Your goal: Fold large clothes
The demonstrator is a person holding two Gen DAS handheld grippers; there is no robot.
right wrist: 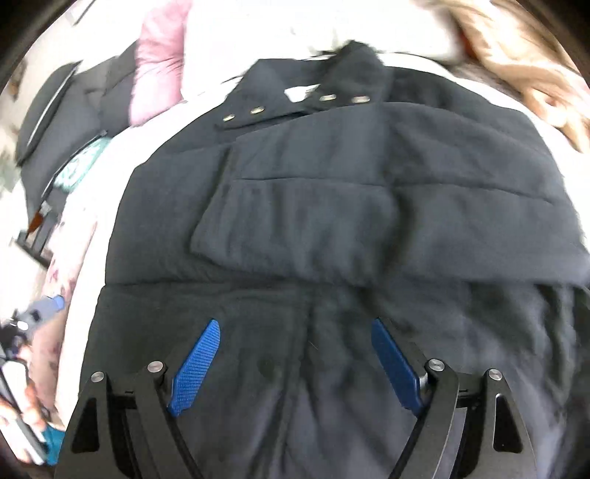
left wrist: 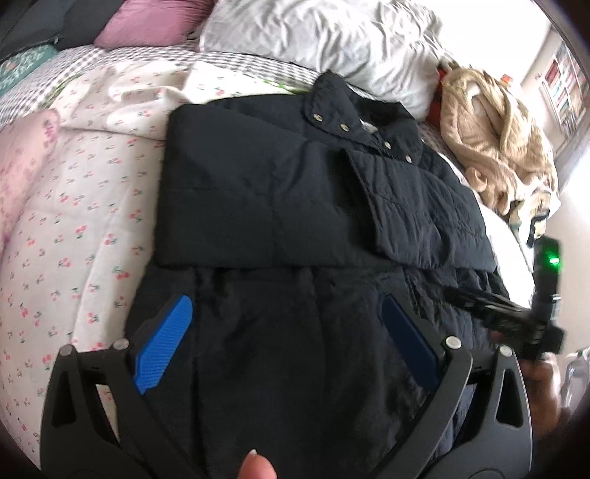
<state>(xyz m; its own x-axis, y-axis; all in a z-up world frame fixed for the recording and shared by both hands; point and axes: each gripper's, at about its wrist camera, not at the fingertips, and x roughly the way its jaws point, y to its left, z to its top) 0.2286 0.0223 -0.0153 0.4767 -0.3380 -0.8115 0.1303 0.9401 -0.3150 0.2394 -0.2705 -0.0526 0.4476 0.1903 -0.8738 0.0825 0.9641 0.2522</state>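
Observation:
A large dark navy quilted jacket (left wrist: 295, 191) lies flat on the bed, collar with metal snaps away from me, both sleeves folded across its chest. It also fills the right wrist view (right wrist: 350, 206). My left gripper (left wrist: 287, 313) is open, its blue pads spread above the jacket's lower part, holding nothing. My right gripper (right wrist: 295, 331) is open too, over the jacket's lower hem area. The right gripper's body shows at the right edge of the left wrist view (left wrist: 516, 317).
The bed has a white cover with a cherry print (left wrist: 73, 221). A white pillow (left wrist: 324, 40) and a pink cushion (left wrist: 147, 22) lie at the head. A beige fleece garment (left wrist: 497, 140) is heaped to the jacket's right. Dark items (right wrist: 62, 121) sit beyond the bed's left.

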